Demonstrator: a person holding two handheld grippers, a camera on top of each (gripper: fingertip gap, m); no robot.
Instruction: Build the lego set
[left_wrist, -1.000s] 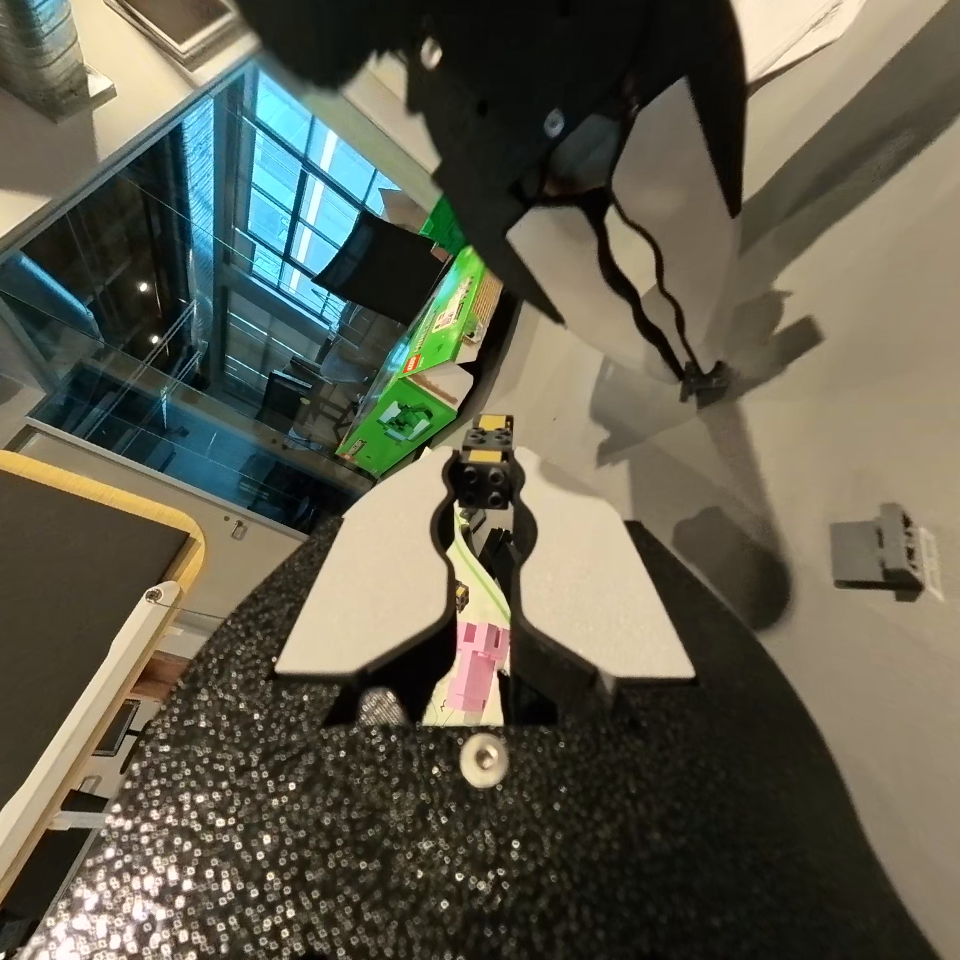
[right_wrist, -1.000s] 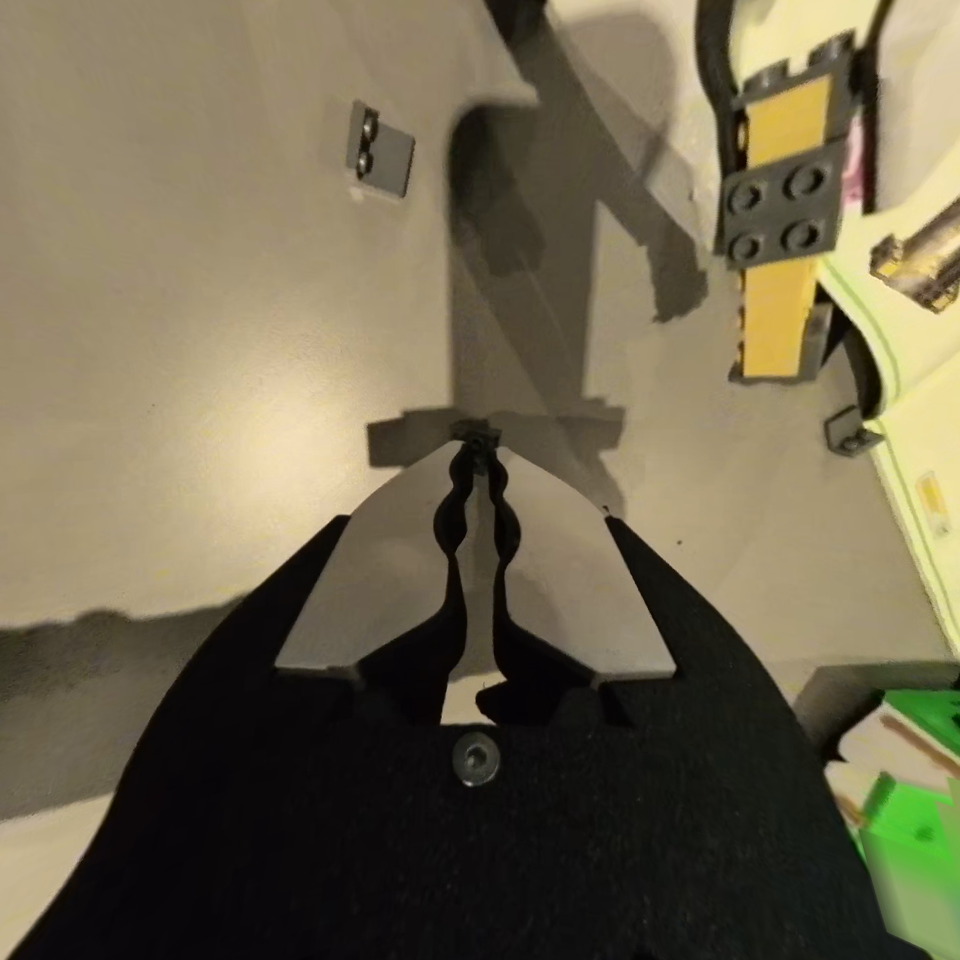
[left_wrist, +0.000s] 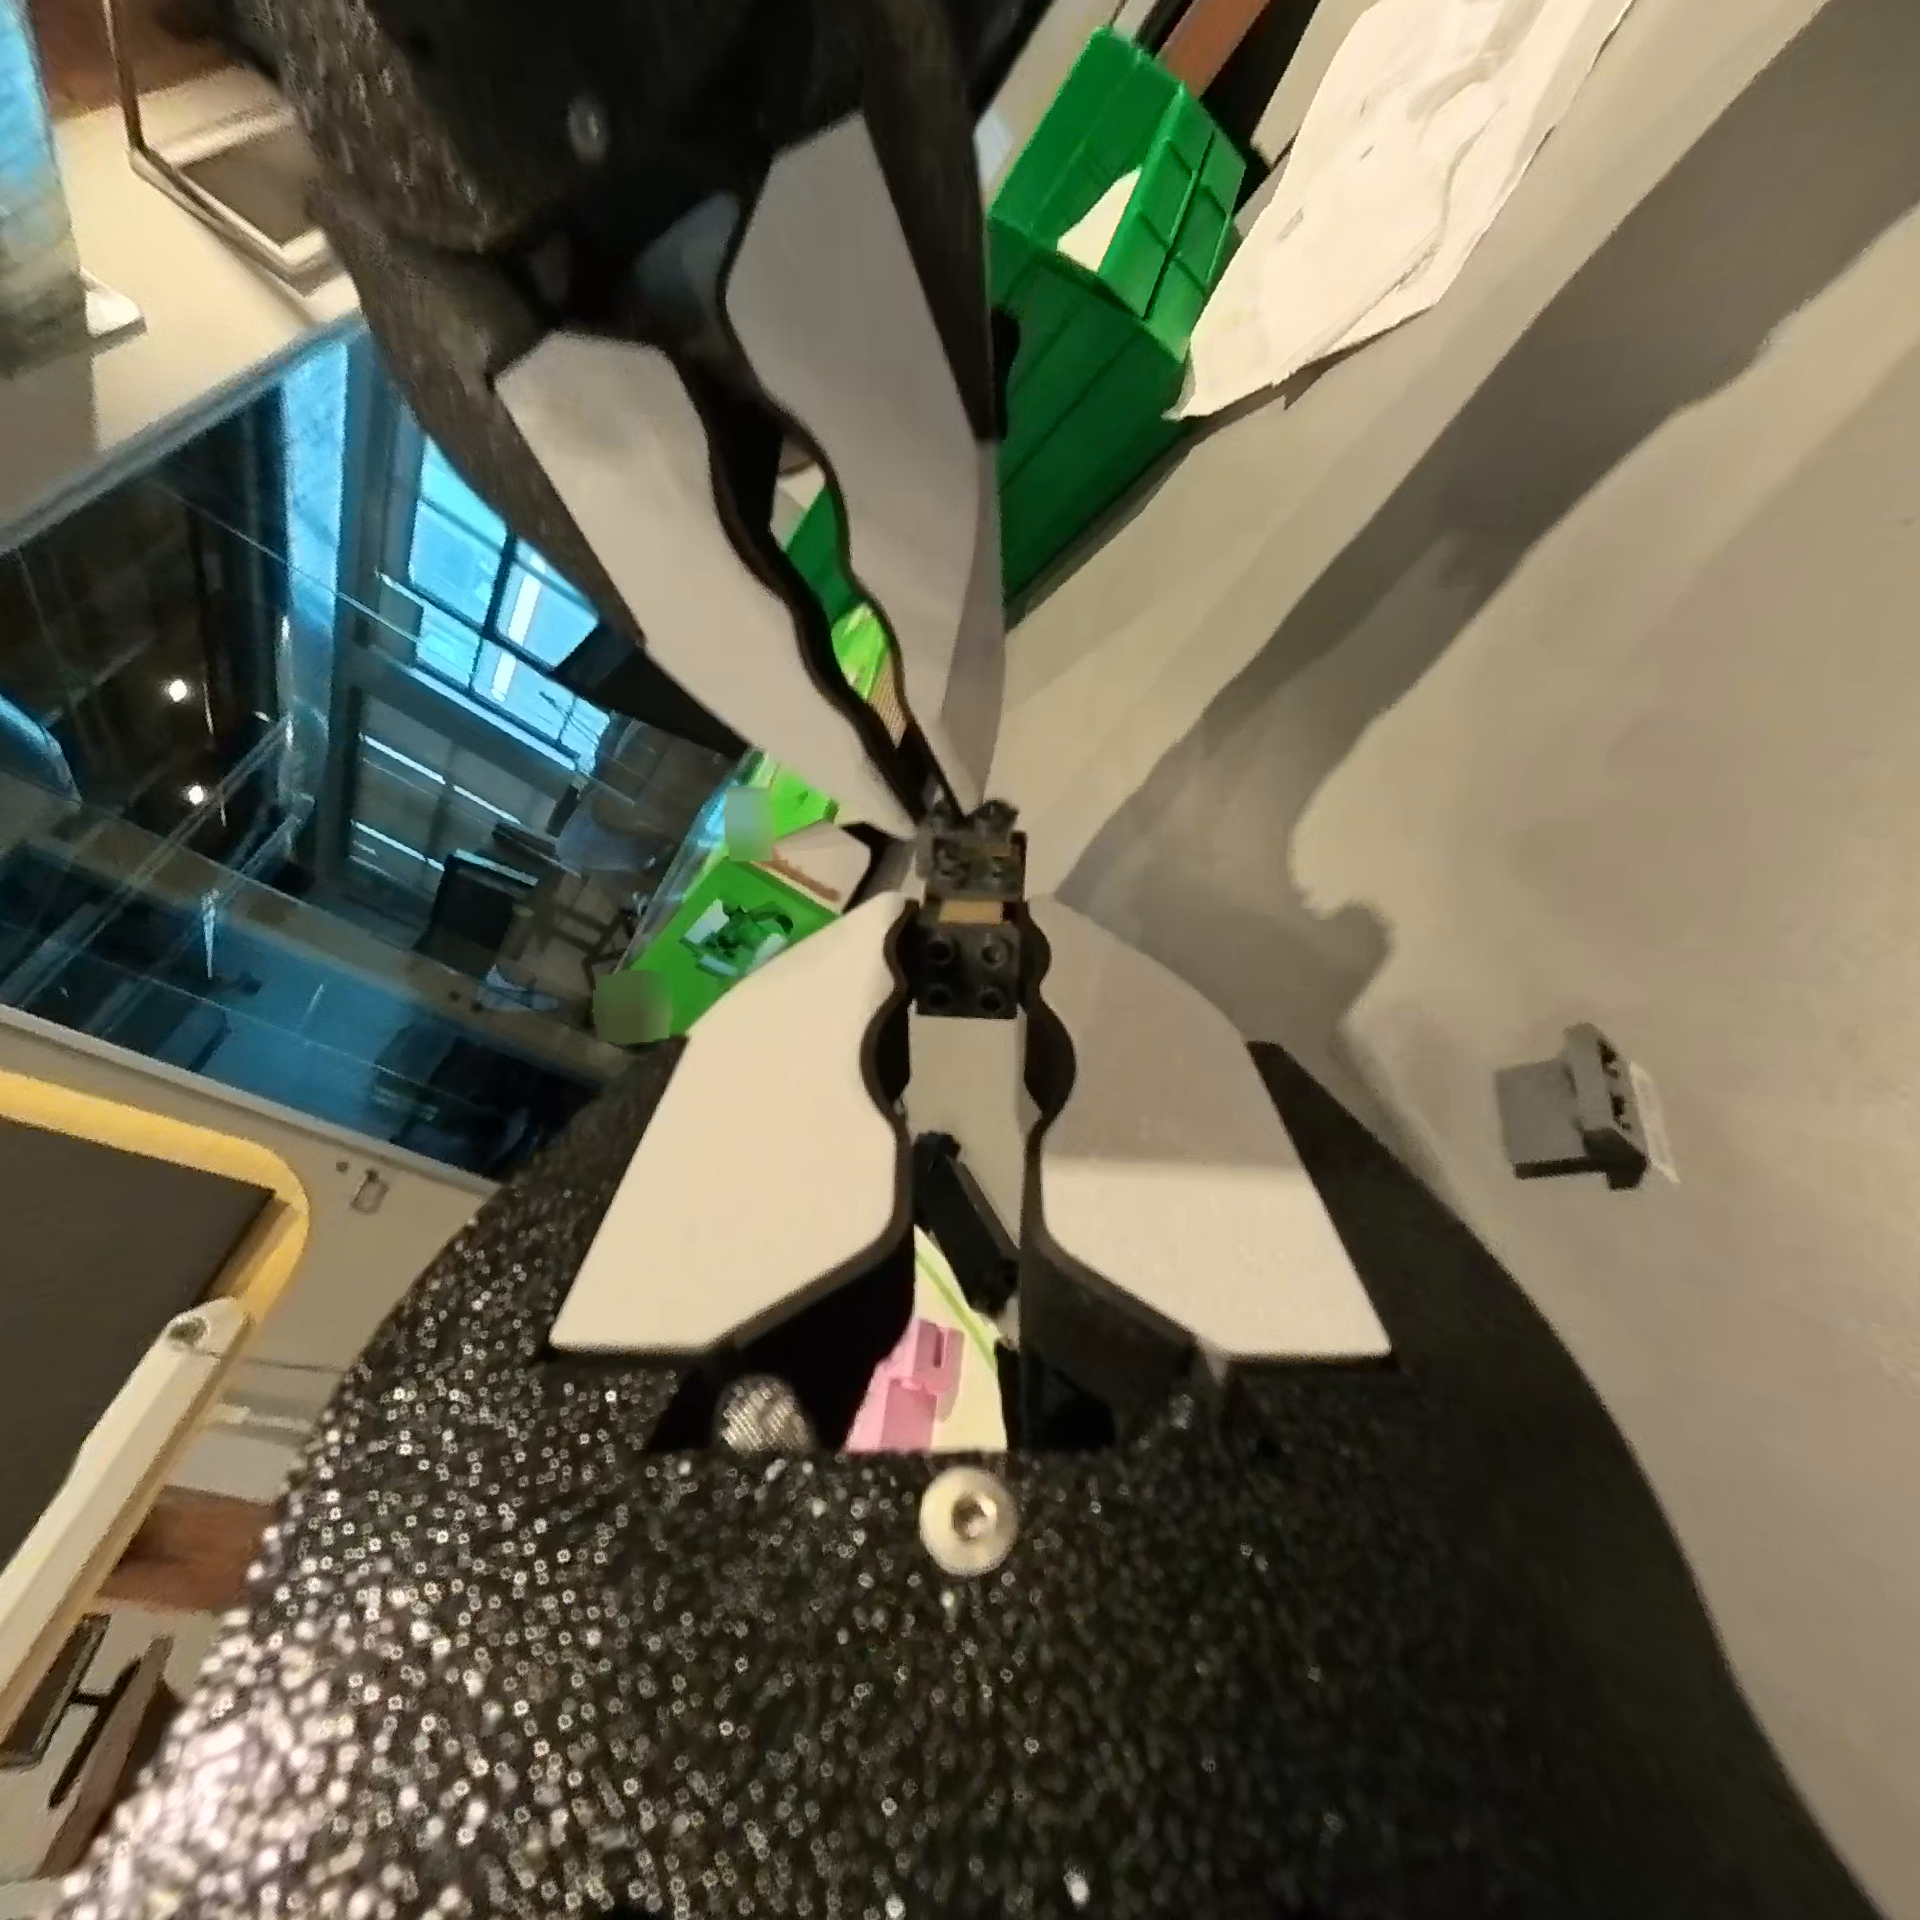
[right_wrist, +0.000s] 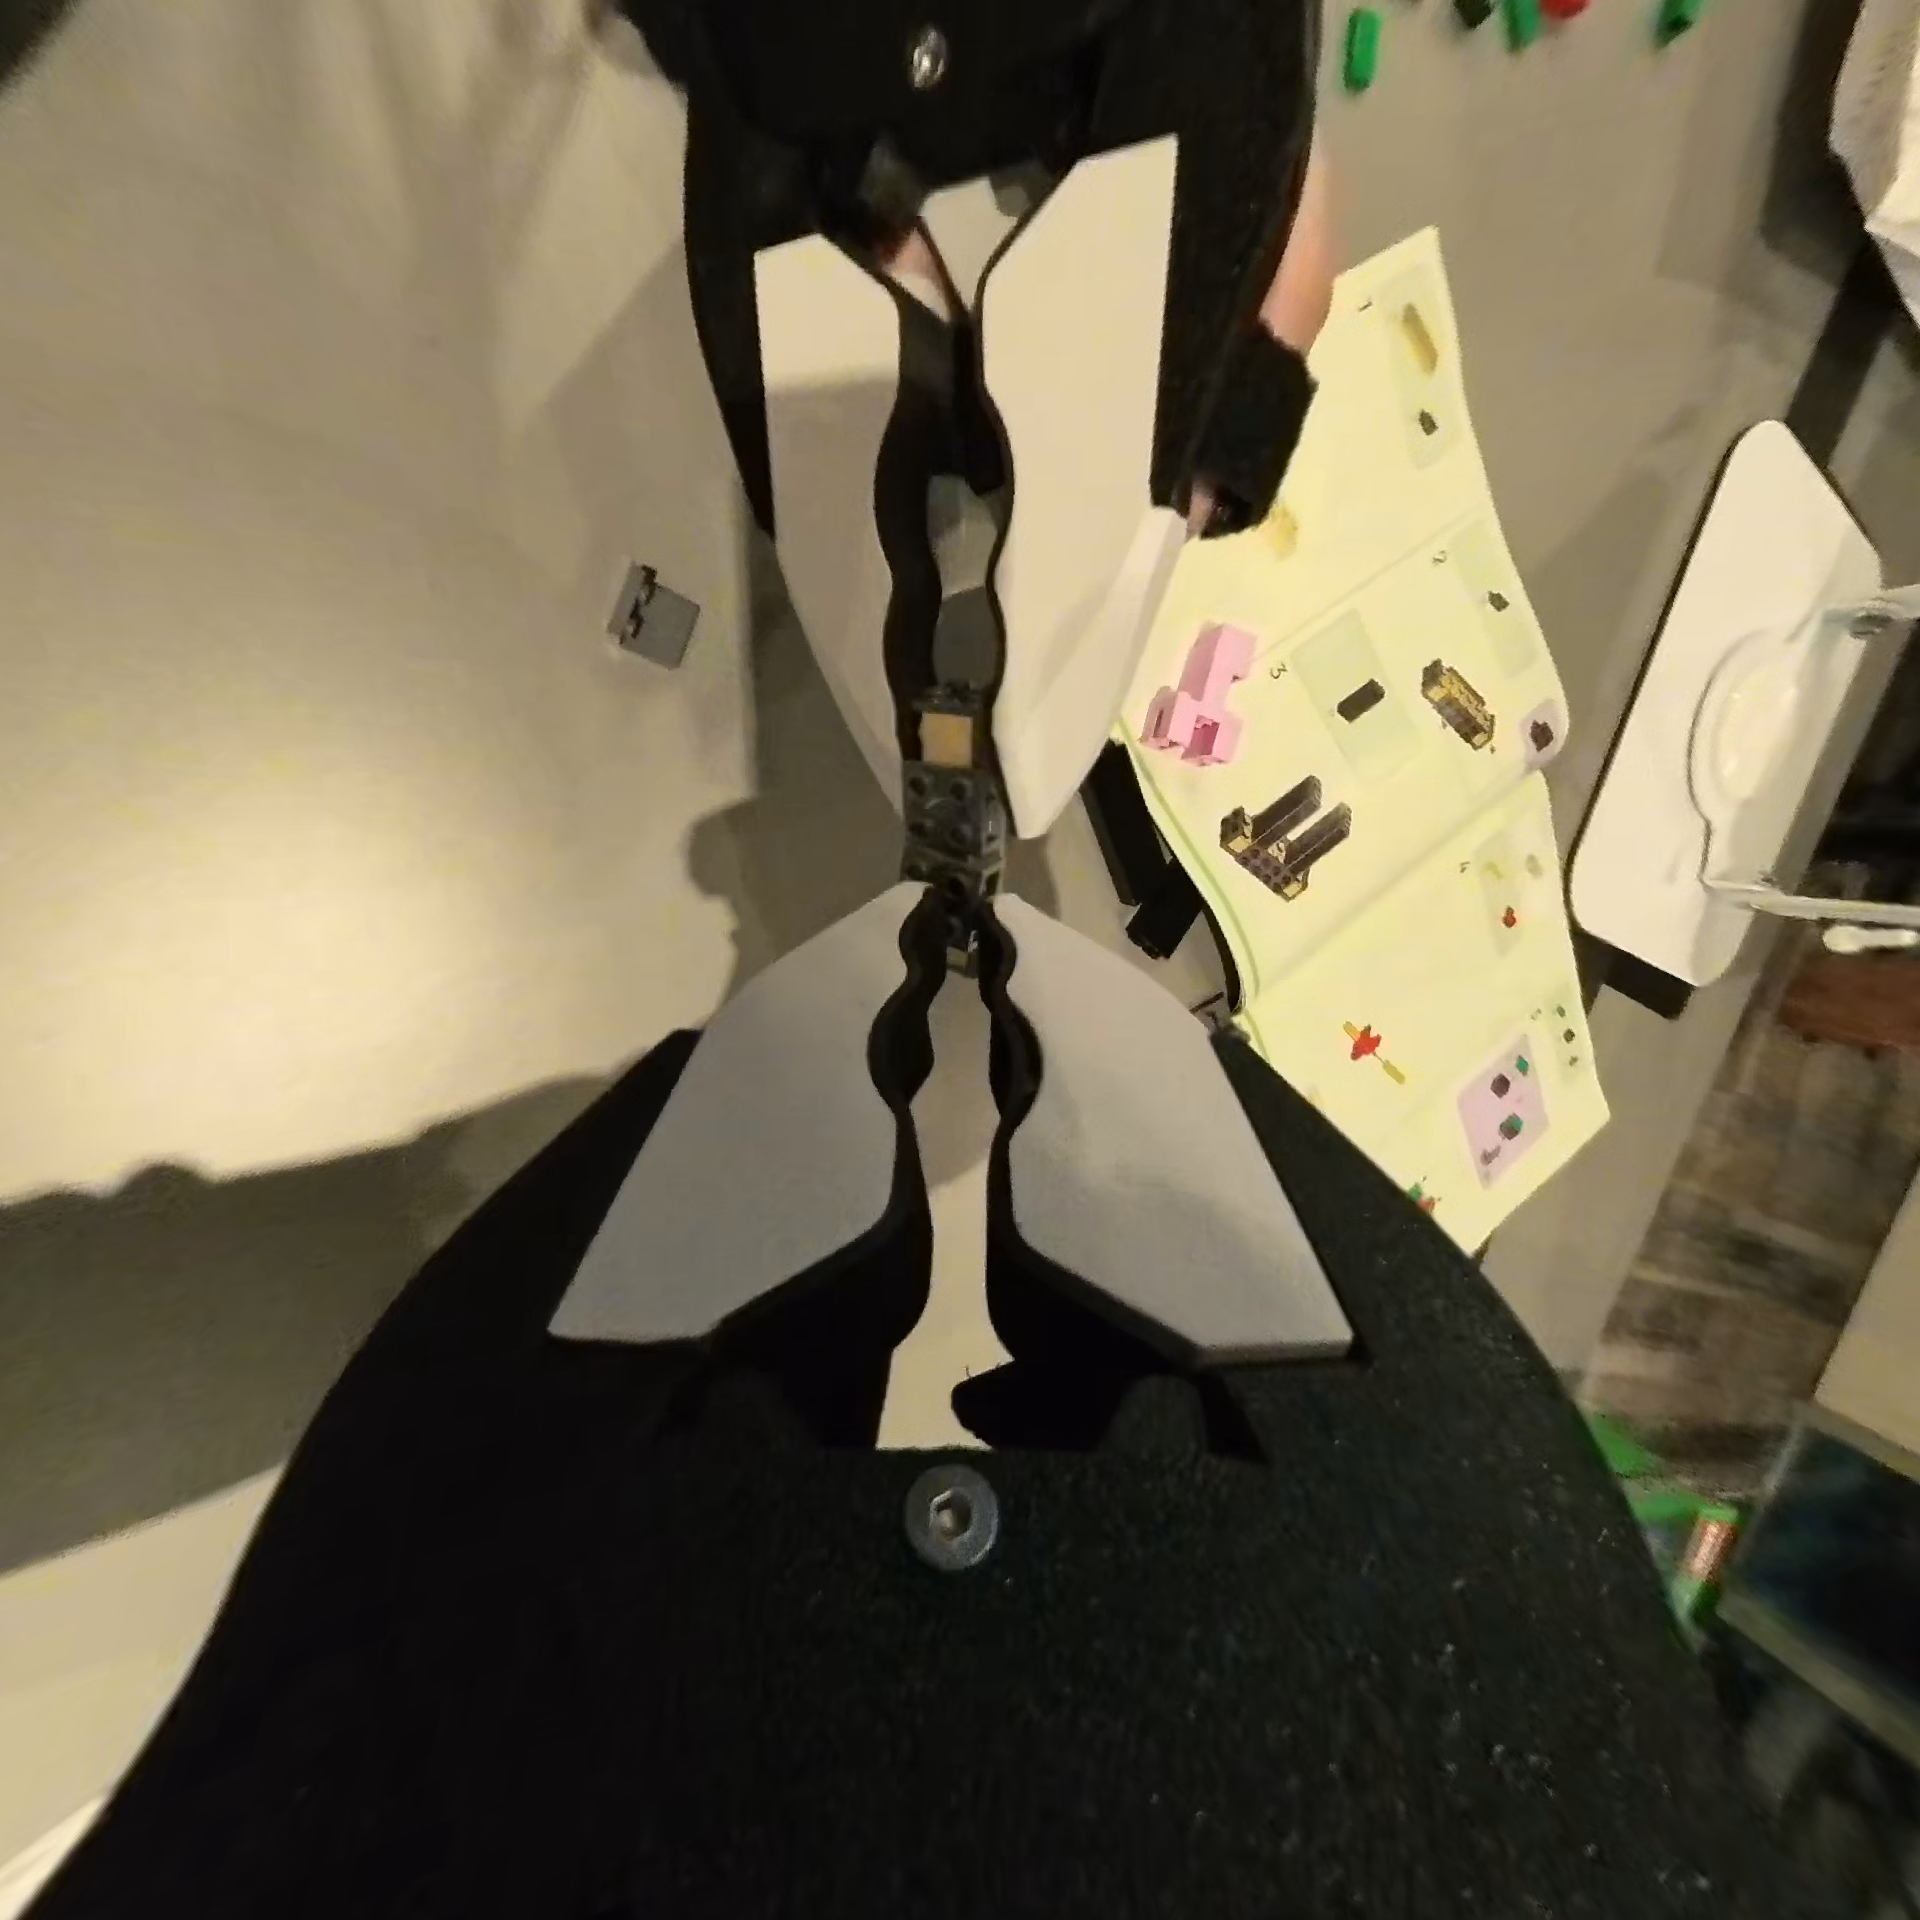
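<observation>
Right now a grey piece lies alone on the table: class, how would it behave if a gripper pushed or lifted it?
The grey piece looks flat and low, so it would probably slide on the smooth table, not tip or roll. It seems rigid moulded plastic, likely light. Being small and thin, it may slip from wide fingers unless pinched by its edges.

I count two grippers, left (left_wrist: 971, 925) and right (right_wrist: 951, 914), one black-and-tan lego assembly (right_wrist: 948, 790) between them, one loose grey piece (right_wrist: 652, 629), one instruction sheet (right_wrist: 1382, 790), and one green box (left_wrist: 1101, 312) at the table's far edge.
</observation>
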